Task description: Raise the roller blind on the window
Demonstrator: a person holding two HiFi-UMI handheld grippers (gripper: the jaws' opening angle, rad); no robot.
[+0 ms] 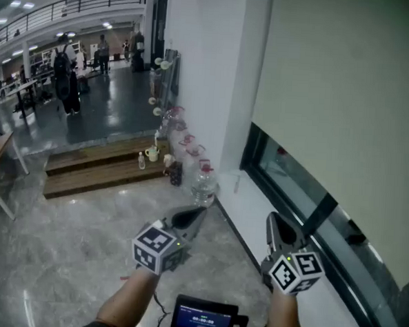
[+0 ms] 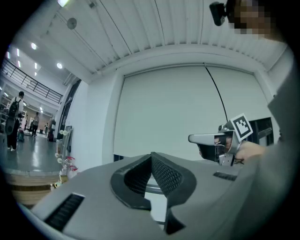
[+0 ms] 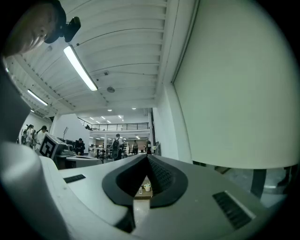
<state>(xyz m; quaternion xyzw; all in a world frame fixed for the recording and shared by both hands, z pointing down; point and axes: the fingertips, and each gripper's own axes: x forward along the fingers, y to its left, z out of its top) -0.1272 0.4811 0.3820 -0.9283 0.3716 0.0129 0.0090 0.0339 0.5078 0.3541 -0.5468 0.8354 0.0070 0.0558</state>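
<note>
Roller blind [image 1: 347, 92] is down over most of the window [image 1: 286, 182]; only a strip of dark glass shows under its bottom edge. Left gripper [image 1: 196, 214] closed, jaw tips together, nothing between them, held over the floor [image 1: 81, 255], well apart from the blind. Right gripper [image 1: 273, 222] likewise closed and empty, over the white ledge [image 1: 250, 207] below the glass. Plastic bottles [image 1: 203, 183] on the floor at the wall's foot.

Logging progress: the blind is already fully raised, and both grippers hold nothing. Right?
Not quite. The blind hangs down over most of the window, with only a low strip of glass bare, as the head view shows. The left gripper and right gripper do hold nothing.
</note>
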